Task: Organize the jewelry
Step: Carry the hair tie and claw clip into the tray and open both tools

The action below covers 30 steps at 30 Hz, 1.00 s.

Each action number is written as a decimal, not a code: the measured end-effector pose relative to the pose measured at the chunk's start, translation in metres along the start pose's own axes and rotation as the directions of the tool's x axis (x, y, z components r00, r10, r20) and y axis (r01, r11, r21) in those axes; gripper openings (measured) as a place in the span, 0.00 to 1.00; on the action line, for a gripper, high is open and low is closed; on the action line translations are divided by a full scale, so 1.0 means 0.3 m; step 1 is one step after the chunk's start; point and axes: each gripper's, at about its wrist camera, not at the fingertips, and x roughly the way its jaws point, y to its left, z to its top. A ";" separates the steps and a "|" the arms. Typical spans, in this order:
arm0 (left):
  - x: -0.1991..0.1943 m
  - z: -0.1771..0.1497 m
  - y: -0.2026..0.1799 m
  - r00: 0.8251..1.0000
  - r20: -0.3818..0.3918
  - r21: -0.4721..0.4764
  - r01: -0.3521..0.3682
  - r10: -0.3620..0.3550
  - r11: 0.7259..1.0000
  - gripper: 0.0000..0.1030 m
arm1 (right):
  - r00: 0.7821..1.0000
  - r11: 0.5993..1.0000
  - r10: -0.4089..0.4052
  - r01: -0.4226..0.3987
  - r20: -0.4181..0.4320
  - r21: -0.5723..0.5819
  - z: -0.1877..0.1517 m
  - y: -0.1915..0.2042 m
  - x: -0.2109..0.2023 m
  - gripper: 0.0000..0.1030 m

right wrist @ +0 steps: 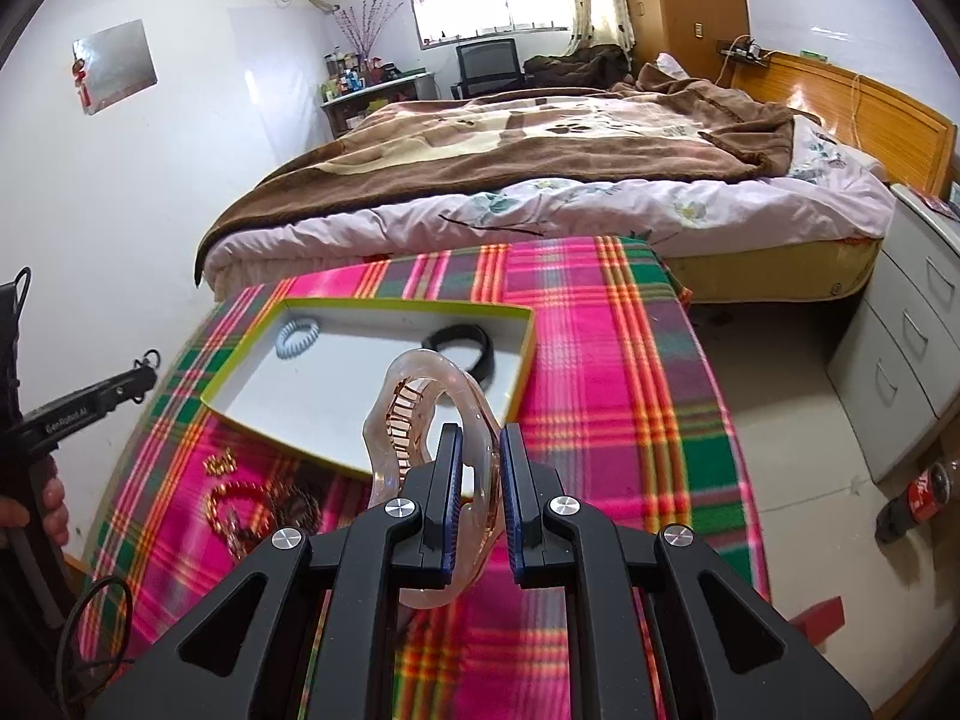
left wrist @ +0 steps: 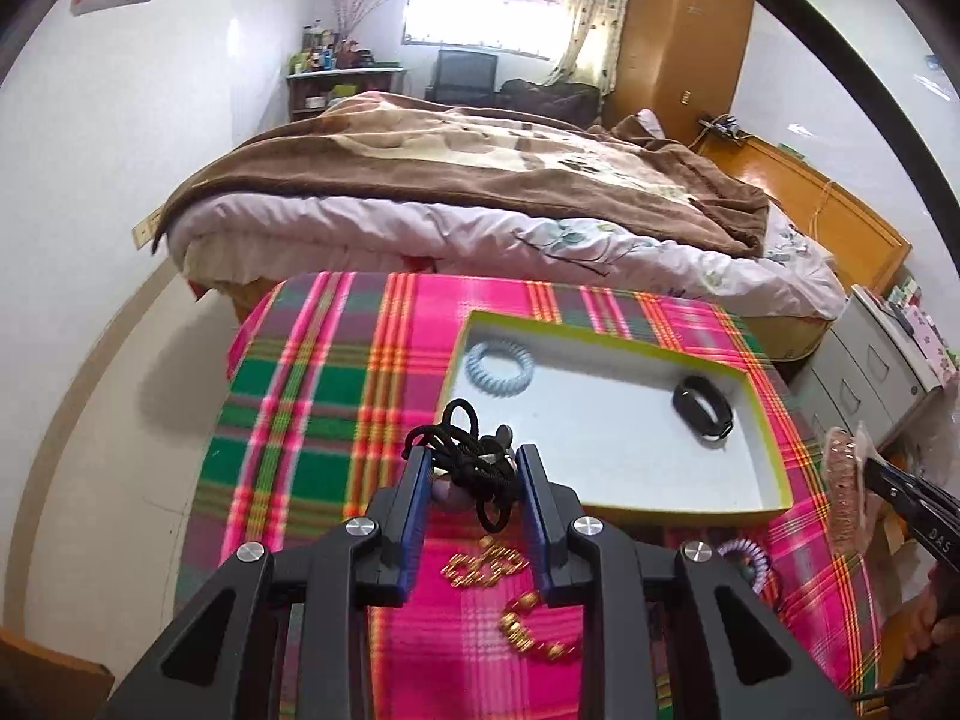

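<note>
My left gripper (left wrist: pixel 474 462) is shut on a tangled black cord necklace (left wrist: pixel 474 456) with a grey pendant, held above the plaid cloth just before the white tray (left wrist: pixel 600 468). The tray holds a pale blue spiral hair tie (left wrist: pixel 500 367) and a black bracelet (left wrist: pixel 703 411). My right gripper (right wrist: pixel 480 450) is shut on a clear pink hair claw clip (right wrist: pixel 432 414), held above the tray's near edge (right wrist: pixel 288 444). Gold bead bracelets (left wrist: pixel 510 594) and a purple spiral tie (left wrist: pixel 747 558) lie on the cloth.
The table wears a pink and green plaid cloth (right wrist: pixel 600 372). A bed with a brown blanket (right wrist: pixel 540 144) stands behind it. White drawers (right wrist: pixel 900 360) and a cola bottle (right wrist: pixel 915 495) on the floor are at the right.
</note>
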 end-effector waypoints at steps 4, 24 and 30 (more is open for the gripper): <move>0.045 0.028 -0.025 1.000 -0.019 0.003 0.022 -0.022 1.000 0.28 | 0.999 1.000 0.028 -0.028 -0.020 -0.006 0.033 0.022 0.056 0.12; 0.287 0.061 -0.110 0.992 -0.116 0.047 0.059 -0.053 0.997 0.28 | 0.985 0.983 0.022 -0.053 -0.171 -0.175 0.092 0.085 0.309 0.12; 0.342 0.038 -0.126 0.987 -0.153 0.054 0.063 -0.054 0.997 0.28 | 0.969 0.964 0.051 -0.111 -0.242 -0.242 0.073 0.102 0.350 0.12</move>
